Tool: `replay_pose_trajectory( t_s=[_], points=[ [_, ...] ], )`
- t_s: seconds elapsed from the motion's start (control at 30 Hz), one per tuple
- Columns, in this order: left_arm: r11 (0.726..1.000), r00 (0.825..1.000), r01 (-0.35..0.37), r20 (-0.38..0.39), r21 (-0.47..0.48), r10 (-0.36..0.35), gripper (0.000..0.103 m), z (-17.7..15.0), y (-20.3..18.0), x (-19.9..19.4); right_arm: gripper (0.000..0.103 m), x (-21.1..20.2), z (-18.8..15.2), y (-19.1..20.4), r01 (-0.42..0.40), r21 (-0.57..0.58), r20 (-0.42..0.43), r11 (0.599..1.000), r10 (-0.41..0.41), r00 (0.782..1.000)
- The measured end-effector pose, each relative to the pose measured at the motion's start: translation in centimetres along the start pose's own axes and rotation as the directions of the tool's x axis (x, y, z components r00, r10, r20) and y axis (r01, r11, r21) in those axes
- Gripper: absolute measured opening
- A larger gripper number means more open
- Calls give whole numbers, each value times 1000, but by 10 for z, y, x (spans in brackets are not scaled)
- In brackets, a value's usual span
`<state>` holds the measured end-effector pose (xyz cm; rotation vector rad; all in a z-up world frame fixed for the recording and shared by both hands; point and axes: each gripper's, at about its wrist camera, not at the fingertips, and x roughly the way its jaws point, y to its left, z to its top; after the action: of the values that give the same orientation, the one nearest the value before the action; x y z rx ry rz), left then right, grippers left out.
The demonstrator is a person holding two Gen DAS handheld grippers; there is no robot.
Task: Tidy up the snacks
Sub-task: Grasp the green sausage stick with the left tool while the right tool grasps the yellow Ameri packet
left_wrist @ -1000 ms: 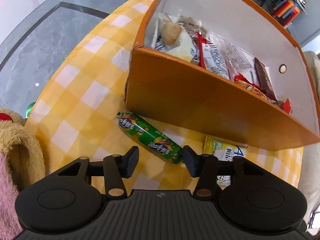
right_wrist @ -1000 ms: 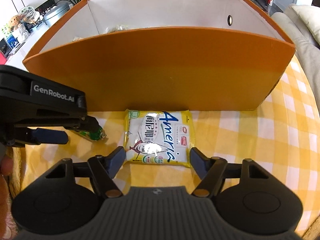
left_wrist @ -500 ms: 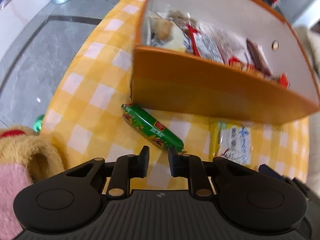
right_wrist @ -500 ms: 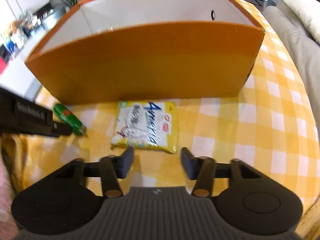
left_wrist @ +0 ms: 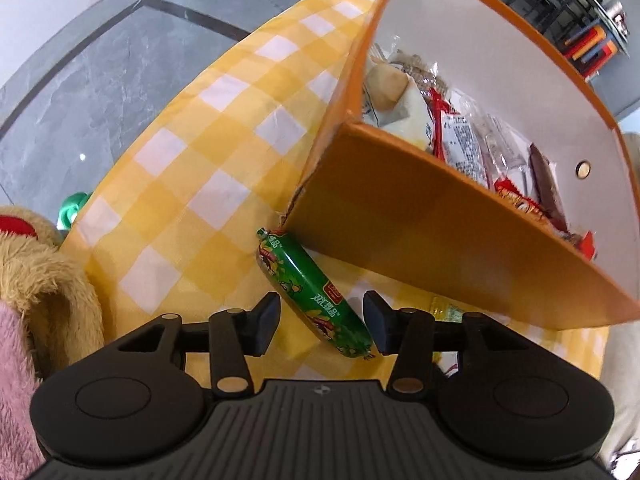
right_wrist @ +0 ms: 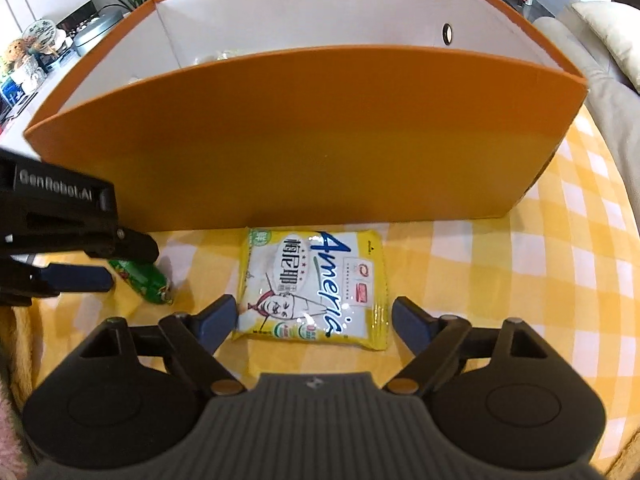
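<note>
A green sausage snack [left_wrist: 310, 294] lies on the yellow checked tablecloth [left_wrist: 192, 184] beside the near corner of the orange box [left_wrist: 420, 232], which holds several wrapped snacks [left_wrist: 460, 136]. My left gripper [left_wrist: 320, 324] is open, its fingers either side of the sausage's near end without touching. A yellow and white snack packet [right_wrist: 314, 284] lies flat in front of the box [right_wrist: 320, 140]. My right gripper [right_wrist: 314, 316] is open, its fingers straddling the packet's near edge. The left gripper [right_wrist: 100, 264] and the sausage [right_wrist: 142, 280] also show in the right wrist view.
A fuzzy tan and pink fabric [left_wrist: 36, 280] lies at the table's left edge. Grey floor [left_wrist: 80, 60] lies beyond the table. A beige sofa cushion [right_wrist: 600, 32] is at the right. A green object [left_wrist: 72, 208] peeks past the table edge.
My left gripper narrowed, then opened again and moved in around the sausage's near end. My right gripper drew back, then opened wider and came forward around the yellow packet.
</note>
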<state>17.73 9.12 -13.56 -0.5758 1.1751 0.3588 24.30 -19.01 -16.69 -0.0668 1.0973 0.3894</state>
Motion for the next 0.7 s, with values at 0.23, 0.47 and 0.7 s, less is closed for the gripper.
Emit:
replay_pose_trajectory(
  t_s=[0.23,0.47,0.7],
  points=[
    [997,1000,5,12,76,-6,48,-2,-4,0,87,7,1,13,50,-60,15,997,-49,999],
    [983,1000,22,-19,184,-18,41,-11,-9,-4,65,-5,-8,23,40,-124,35,991,-36,999],
    [865,994,57,-111,498,-2,34,-33,-34,-6,63,-19,-16,13,41,-126,-2,991,-42,999]
  ],
)
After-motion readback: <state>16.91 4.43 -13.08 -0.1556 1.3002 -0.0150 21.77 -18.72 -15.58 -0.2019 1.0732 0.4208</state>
